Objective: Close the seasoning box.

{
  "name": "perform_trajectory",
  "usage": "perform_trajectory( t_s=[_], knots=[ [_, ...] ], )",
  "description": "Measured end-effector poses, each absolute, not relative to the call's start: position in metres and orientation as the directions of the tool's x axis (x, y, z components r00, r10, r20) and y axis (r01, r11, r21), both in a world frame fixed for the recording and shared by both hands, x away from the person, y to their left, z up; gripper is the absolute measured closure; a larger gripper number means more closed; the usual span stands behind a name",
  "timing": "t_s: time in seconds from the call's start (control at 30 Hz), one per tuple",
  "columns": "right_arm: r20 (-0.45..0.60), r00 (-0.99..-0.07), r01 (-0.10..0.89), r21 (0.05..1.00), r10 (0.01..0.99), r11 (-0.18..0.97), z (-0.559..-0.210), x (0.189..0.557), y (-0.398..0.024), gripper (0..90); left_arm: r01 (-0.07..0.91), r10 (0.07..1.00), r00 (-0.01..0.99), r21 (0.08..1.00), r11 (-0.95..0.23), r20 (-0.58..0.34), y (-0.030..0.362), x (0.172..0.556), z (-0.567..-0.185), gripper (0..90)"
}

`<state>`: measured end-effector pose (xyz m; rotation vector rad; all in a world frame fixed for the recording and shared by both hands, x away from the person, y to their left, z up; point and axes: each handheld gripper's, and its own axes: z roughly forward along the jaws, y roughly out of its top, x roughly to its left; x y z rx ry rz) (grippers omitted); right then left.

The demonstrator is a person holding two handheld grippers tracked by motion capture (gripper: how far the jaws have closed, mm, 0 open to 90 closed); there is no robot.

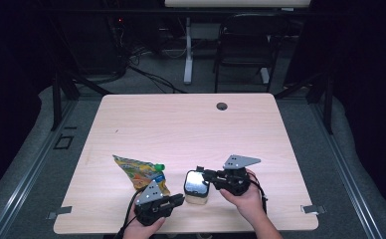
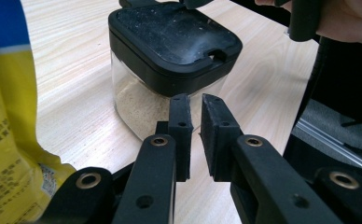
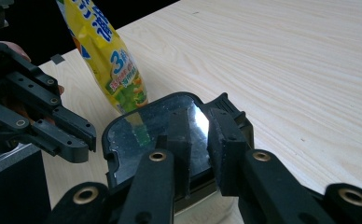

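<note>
A clear square jar (image 1: 197, 188) with a black lid (image 2: 174, 37) and pale grains inside stands near the table's front edge. A yellow snack pouch (image 1: 139, 172) lies to its left, also showing in the left gripper view (image 2: 6, 116) and the right gripper view (image 3: 109, 60). My left gripper (image 1: 181, 199) points at the jar's near side, its jaws (image 2: 196, 100) a narrow gap apart with nothing between them. My right gripper (image 1: 201, 173) hovers over the lid (image 3: 137, 140) from the right. Its jaws (image 3: 200, 114) are slightly parted, and I see nothing gripped.
The wooden table (image 1: 181, 124) has a cable hole (image 1: 222, 106) at the back middle. Behind it on the floor stand a dark chair (image 1: 245, 40) and a white desk leg (image 1: 187, 55). The table's front edge runs close under both hands.
</note>
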<state>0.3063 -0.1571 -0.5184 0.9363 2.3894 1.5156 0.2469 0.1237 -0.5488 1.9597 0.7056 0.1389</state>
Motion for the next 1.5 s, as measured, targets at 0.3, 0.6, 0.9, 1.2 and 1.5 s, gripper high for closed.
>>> perform_trajectory(
  t_s=[0.3, 0.6, 0.9, 1.2, 1.5],
  knots=[
    [0.19, -0.795, 0.409, 0.869, 0.576, 0.277, -0.513, 0.303, -0.157, 77.4, 0.398, 0.529, 0.83, 0.851, -0.343, -0.176, 0.138, 0.241, -0.54, 80.6],
    [0.18, -0.806, 0.399, 0.869, 0.564, 0.292, -0.506, 0.301, -0.155, 73.3, 0.399, 0.556, 0.816, 0.85, -0.343, -0.159, 0.161, 0.239, -0.533, 77.9],
    [0.166, -0.804, 0.394, 0.867, 0.57, 0.304, -0.502, 0.296, -0.158, 71.7, 0.394, 0.576, 0.807, 0.847, -0.355, -0.134, 0.186, 0.237, -0.527, 75.8],
    [0.166, -0.796, 0.393, 0.874, 0.582, 0.287, -0.496, 0.289, -0.165, 70.3, 0.398, 0.615, 0.779, 0.855, -0.332, -0.123, 0.214, 0.235, -0.519, 75.2],
    [0.169, -0.779, 0.392, 0.883, 0.604, 0.259, -0.493, 0.282, -0.178, 69.7, 0.405, 0.658, 0.744, 0.864, -0.298, -0.121, 0.24, 0.234, -0.514, 74.9]
  ],
)
